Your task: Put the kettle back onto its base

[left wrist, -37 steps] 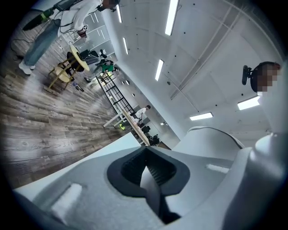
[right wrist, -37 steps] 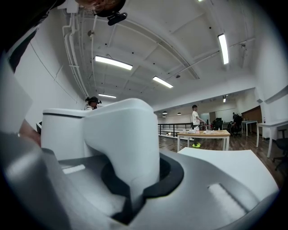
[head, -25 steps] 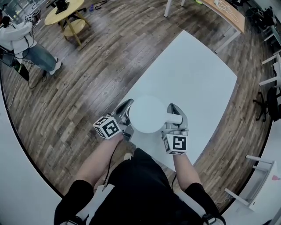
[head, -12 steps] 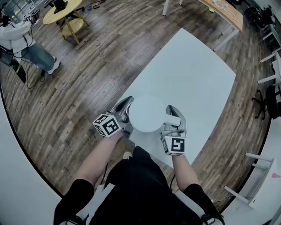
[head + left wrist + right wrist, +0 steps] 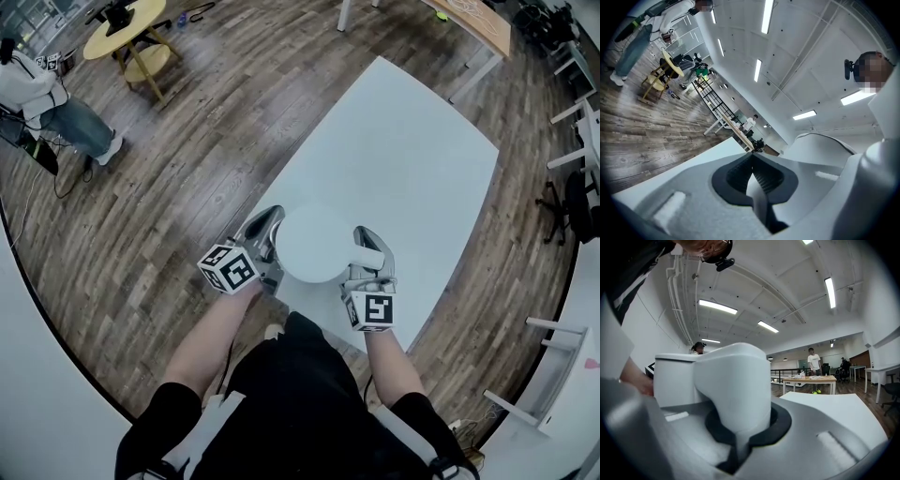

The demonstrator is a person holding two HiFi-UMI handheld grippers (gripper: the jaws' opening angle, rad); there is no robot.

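The white kettle (image 5: pixel 314 244) shows from above over the near left part of the white table (image 5: pixel 412 159), its handle (image 5: pixel 371 258) toward the right. My right gripper (image 5: pixel 370 240) is shut on that handle (image 5: pixel 733 385), with the kettle's body (image 5: pixel 675 378) just beyond. My left gripper (image 5: pixel 269 222) sits close against the kettle's left side, its jaws shut (image 5: pixel 752 180). Only a thin pale sliver shows between its pads, and I cannot name it. The kettle's wall (image 5: pixel 881 173) fills the right of the left gripper view. No base is visible in any view.
Wood floor surrounds the table. A person (image 5: pixel 47 94) stands at the far left beside a round yellow table (image 5: pixel 127 28). A wooden desk (image 5: pixel 469 19) is at the top, office chairs (image 5: pixel 572 206) at the right, and a white frame (image 5: pixel 553 375) at the lower right.
The kettle and both grippers hold the same places. Only the head view has shifted slightly.
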